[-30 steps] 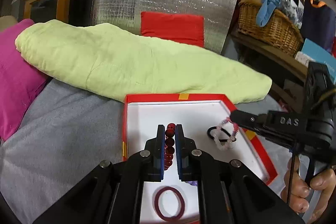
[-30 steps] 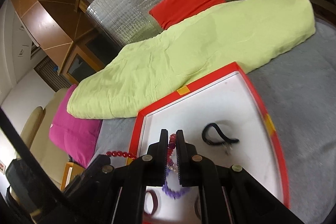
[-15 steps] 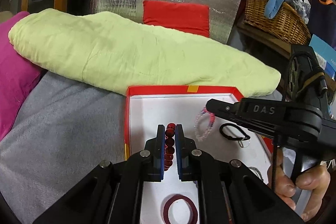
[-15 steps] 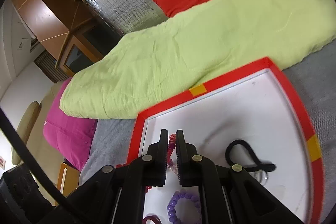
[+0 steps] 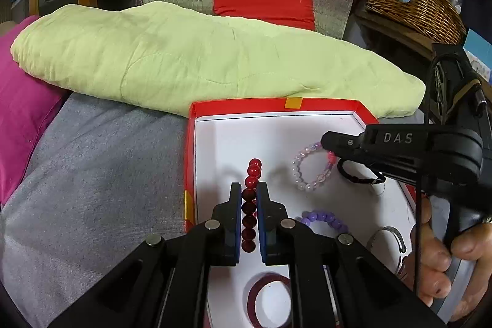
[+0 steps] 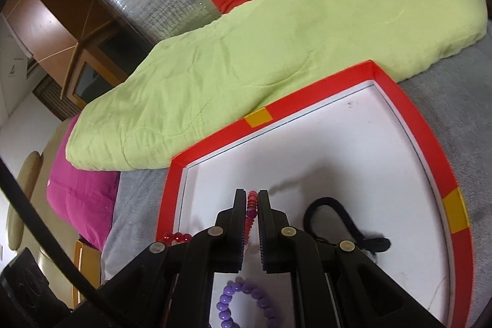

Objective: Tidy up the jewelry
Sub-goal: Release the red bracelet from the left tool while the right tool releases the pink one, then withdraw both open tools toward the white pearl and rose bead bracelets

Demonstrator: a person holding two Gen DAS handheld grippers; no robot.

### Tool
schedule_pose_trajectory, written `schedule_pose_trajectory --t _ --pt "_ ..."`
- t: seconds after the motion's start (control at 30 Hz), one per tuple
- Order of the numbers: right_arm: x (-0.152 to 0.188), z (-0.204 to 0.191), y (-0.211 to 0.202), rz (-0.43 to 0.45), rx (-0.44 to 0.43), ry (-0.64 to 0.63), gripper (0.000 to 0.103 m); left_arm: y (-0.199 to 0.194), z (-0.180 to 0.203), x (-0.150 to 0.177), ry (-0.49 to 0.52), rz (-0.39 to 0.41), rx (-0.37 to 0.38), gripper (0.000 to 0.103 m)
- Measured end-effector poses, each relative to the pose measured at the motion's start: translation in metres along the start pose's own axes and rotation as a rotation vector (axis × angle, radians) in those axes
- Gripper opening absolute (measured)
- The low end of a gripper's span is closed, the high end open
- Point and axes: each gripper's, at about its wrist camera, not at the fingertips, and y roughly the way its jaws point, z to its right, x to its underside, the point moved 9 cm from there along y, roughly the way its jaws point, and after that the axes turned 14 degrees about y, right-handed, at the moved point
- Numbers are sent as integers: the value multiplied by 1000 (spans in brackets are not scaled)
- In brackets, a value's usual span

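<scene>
A grey bedcover (image 5: 92,162) is carrying a red-rimmed tray (image 5: 276,105), with a green quilt (image 5: 200,60) lying behind it. The left gripper (image 5: 249,199) is clamping a red bead bracelet (image 5: 250,205) above the tray's left part. The right gripper (image 6: 252,211) is pinching a pale pink bracelet (image 5: 310,168), which is hanging over the tray floor – a second ago it was sitting farther right, near the black hair tie (image 5: 359,174). Both pieces are therefore being carried toward separate resting spots – the purple bracelet (image 5: 323,219) and maroon ring (image 5: 269,300) are already lying inside
</scene>
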Motion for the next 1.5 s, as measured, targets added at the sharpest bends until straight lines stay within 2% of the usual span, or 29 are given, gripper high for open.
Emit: schedule_pose_trajectory --t 0.17,0.4,0.53,0.6,0.7,0.93,1.07,1.5 --pt "1 4 0 -8 18 9 11 1 0 2 28 -24 -23 10" --pt "-2 3 -13 -8 22 3 12 -3 -2 3 35 -31 -12 11" --pt "-4 2 -30 1 15 4 25 -9 2 3 47 -26 3 21" --pt "-4 3 -41 19 20 2 26 -13 6 1 58 -15 13 23" --pt "-3 8 -62 54 20 6 26 -18 9 -1 67 -7 20 31" --pt "9 21 -100 75 30 -10 26 -35 10 -2 69 17 27 44" --pt "12 34 -122 84 38 0 26 -45 2 -1 50 25 13 48" --pt "37 80 -182 68 64 33 25 -90 -19 24 19 18 -113 58"
